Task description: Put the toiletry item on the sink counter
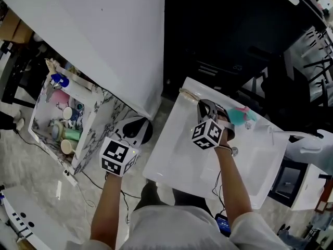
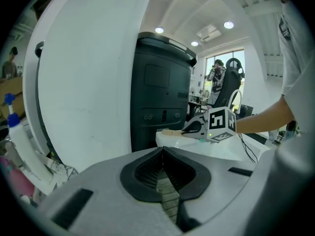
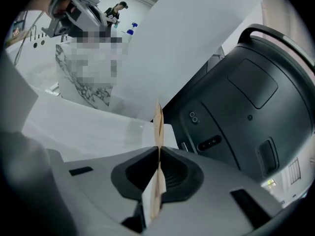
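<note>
A thin, flat tan toiletry item (image 3: 158, 124) stands edge-on between the jaws of my right gripper (image 3: 158, 150), which is shut on it. In the head view that gripper (image 1: 204, 106) hovers over the white sink counter (image 1: 171, 155), with the tan item (image 1: 188, 94) reaching to the counter's far left corner. My left gripper (image 1: 138, 126) hangs left of the counter, lower down, near the floor. Its jaws (image 2: 162, 154) meet with nothing between them. From the left gripper view I see the right gripper's marker cube (image 2: 221, 124) and the tan item (image 2: 170, 132) above the counter.
A marble-patterned basket (image 1: 86, 139) at the left holds several bottles and a blue-capped spray bottle (image 1: 60, 80). A large white panel (image 1: 119, 35) and a black appliance (image 3: 246, 107) stand behind the counter. A teal object (image 1: 240, 116) lies on the counter's far side.
</note>
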### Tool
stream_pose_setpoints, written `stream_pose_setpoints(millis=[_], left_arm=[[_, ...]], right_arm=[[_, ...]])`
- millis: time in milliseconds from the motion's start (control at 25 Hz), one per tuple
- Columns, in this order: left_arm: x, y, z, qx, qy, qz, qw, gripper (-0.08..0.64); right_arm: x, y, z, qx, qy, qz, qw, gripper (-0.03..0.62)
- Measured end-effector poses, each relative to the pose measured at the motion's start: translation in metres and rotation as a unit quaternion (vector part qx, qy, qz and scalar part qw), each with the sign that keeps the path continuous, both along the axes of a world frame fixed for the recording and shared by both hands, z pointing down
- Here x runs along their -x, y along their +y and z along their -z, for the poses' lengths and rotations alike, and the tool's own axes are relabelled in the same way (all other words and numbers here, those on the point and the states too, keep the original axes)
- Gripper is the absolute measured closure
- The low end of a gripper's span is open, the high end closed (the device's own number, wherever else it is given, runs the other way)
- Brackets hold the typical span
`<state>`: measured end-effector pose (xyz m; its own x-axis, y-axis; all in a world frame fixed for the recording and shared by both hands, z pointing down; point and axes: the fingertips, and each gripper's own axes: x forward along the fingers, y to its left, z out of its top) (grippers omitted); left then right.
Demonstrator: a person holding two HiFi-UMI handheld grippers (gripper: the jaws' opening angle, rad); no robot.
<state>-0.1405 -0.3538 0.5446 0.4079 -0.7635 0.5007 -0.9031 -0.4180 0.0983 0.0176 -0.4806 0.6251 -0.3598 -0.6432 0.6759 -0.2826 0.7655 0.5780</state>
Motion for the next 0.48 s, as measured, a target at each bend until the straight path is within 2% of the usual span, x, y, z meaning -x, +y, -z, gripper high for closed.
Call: stream_pose_setpoints(millis=[360, 480], left_arm=[[0.004, 0.003, -0.016, 0.018, -0.001, 0.011, 0.9998, 0.549], [0.005, 0.004, -0.020, 0.022, -0.003, 0.010, 0.9997, 0.549]], right_arm=[[0.004, -0.018, -0.030, -0.008, 0.054, 0.033, 0.998, 0.571], [0.006, -0.019, -0.037, -0.005, 0.055, 0.035, 0.998, 0.568]])
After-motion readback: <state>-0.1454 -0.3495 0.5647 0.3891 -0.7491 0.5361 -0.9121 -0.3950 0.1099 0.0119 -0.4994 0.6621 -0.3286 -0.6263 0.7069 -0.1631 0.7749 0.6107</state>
